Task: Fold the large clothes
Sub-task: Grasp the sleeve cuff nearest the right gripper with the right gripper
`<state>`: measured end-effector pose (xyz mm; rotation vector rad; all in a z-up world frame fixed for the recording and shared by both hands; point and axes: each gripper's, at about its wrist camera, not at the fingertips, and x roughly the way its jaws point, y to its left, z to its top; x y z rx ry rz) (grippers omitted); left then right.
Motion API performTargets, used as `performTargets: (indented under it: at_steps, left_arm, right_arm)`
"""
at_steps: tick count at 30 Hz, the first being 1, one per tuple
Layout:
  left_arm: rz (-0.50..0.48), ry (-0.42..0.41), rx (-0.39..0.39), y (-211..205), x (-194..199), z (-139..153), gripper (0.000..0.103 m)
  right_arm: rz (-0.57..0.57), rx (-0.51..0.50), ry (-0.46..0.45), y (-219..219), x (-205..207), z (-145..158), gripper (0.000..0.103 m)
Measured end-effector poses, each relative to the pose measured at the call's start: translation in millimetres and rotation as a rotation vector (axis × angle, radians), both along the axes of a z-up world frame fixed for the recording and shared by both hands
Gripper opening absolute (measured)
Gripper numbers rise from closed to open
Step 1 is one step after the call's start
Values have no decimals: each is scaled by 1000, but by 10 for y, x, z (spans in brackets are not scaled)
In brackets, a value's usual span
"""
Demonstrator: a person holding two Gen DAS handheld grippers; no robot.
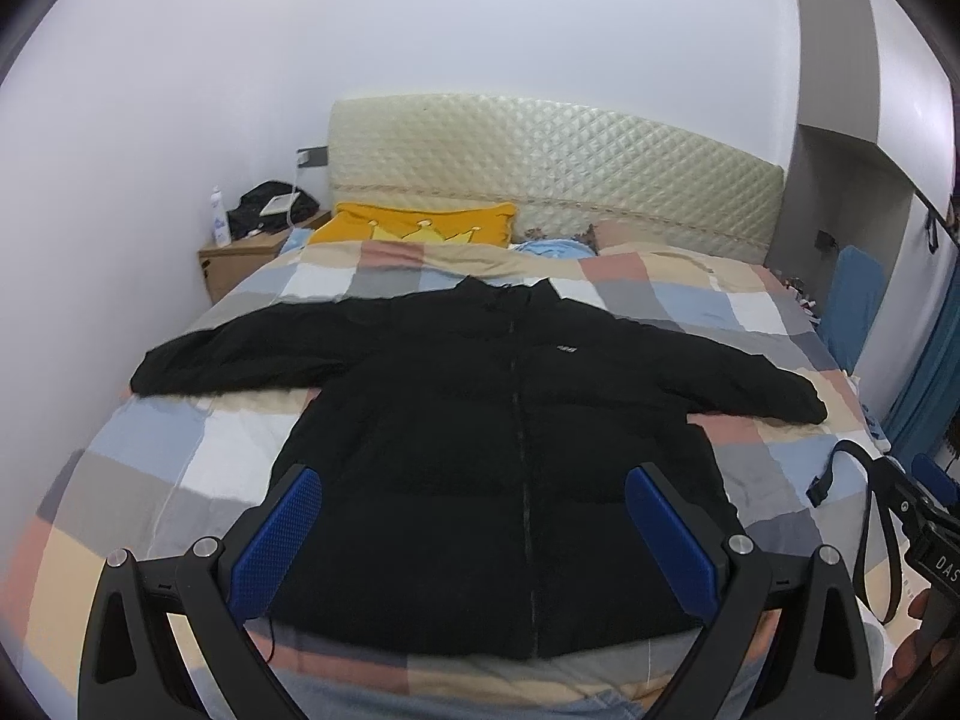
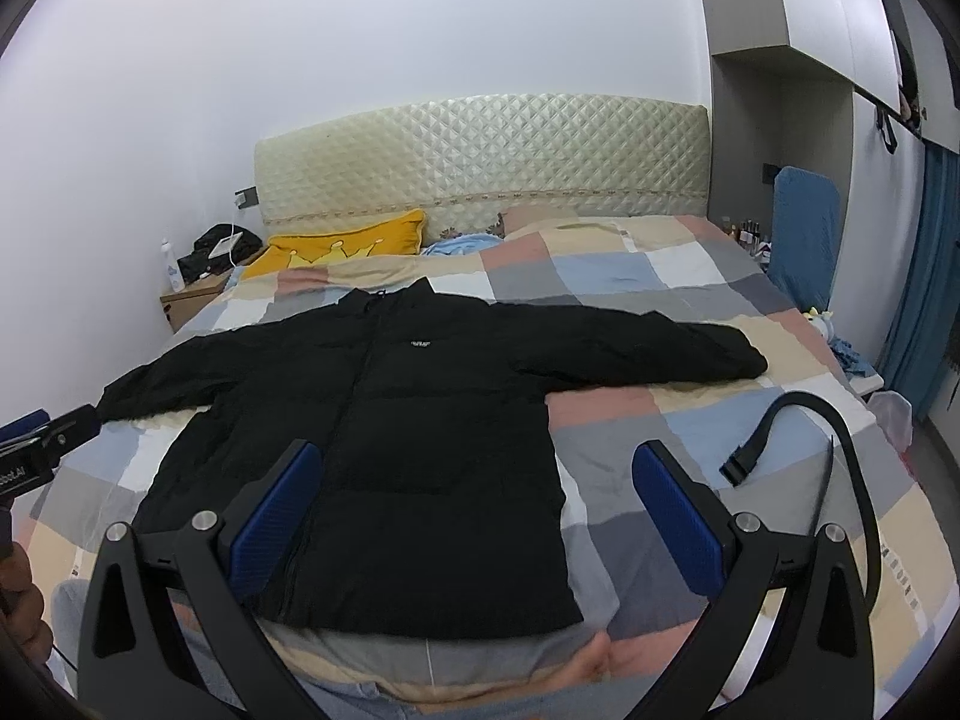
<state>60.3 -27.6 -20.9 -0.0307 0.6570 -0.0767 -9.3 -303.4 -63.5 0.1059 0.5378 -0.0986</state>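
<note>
A large black zip jacket (image 1: pixel 480 420) lies flat, front up, on the checked bedspread (image 1: pixel 180 468), both sleeves spread out to the sides. It also shows in the right wrist view (image 2: pixel 390 450). My left gripper (image 1: pixel 474 480) is open and empty, held above the jacket's lower hem. My right gripper (image 2: pixel 474 462) is open and empty, above the jacket's lower right part and the bedspread (image 2: pixel 690 420). The right gripper's body (image 1: pixel 924 528) shows at the right edge of the left wrist view; the left gripper's body (image 2: pixel 42 438) shows at the left edge of the right wrist view.
A quilted cream headboard (image 1: pixel 540 162) and a yellow pillow (image 1: pixel 420 222) are at the far end. A bedside table (image 1: pixel 240 258) with a bottle and a black bag stands far left. A black strap (image 2: pixel 840 450) hangs at the right. A blue curtain (image 2: pixel 924 276) is at the right.
</note>
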Motion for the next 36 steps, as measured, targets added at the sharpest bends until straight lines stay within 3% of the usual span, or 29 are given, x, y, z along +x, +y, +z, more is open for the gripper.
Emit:
performTargets:
  at_steps: [8, 13, 19, 25, 29, 33, 36]
  left_arm:
    - [-76, -43, -21, -253, 306, 158, 102]
    - [-11, -113, 8, -330, 552, 243, 102]
    - [-43, -110, -107, -333, 981, 220, 102]
    - [-49, -106, -32, -417, 1257, -4, 102]
    - [-48, -41, 1, -437, 1315, -260, 102]
    - [-38, -4, 36, -417, 1372, -471, 102]
    - [-31, 1, 43, -376, 1438, -575, 102]
  right_arm:
    - [-49, -41, -43, -230, 251, 202, 103]
    - [-106, -12, -88, -524, 493, 314, 103]
    - [-192, 16, -120, -971, 883, 290, 103]
    - [-258, -4, -152, -1385, 1256, 102, 103]
    - [-306, -27, -168, -1670, 1492, -84, 103]
    - [-354, 63, -167, -2035, 1679, -302, 103]
    - [-366, 62, -162, -2178, 1835, -419, 103]
